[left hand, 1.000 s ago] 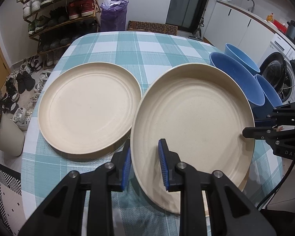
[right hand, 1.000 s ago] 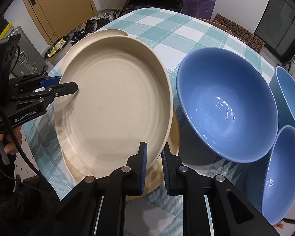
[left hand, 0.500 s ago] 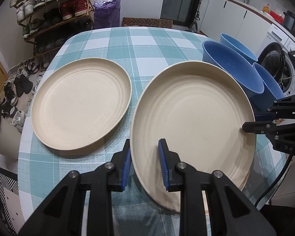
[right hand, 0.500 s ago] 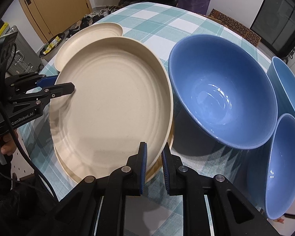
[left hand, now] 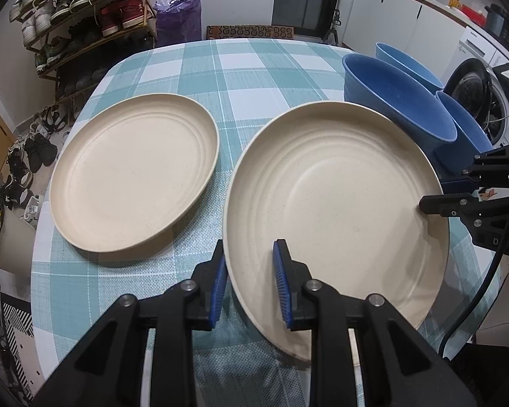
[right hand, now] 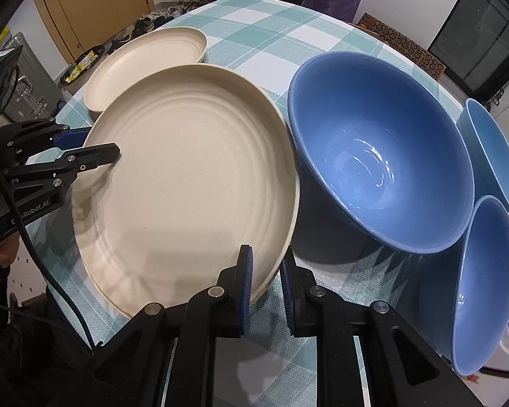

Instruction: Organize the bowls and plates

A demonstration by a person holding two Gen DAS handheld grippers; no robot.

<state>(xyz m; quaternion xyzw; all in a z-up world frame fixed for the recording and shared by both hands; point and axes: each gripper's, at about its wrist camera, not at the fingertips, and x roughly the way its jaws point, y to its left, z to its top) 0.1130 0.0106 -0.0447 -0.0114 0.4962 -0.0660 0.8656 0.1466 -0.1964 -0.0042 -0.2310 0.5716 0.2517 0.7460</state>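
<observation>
A large cream plate (left hand: 336, 203) is held between both grippers above the checked table. My left gripper (left hand: 251, 281) is shut on its near rim. My right gripper (right hand: 266, 291) is shut on the opposite rim of the same plate (right hand: 186, 183). A second cream plate (left hand: 132, 176) lies flat on the table to the left, and shows in the right wrist view (right hand: 146, 64) beyond the held one. Three blue bowls sit on the right: a large one (right hand: 380, 173) and two smaller ones (right hand: 492, 152) (right hand: 482, 288).
The round table with a teal checked cloth (left hand: 247, 68) has its edge close below the held plate. A shoe rack (left hand: 81, 10) and a purple bag (left hand: 178, 17) stand beyond the table. A washing machine (left hand: 482, 101) stands behind the bowls.
The held plate has lifted and moved right, away from the second plate, so the two no longer overlap. Both grippers kept their hold.
</observation>
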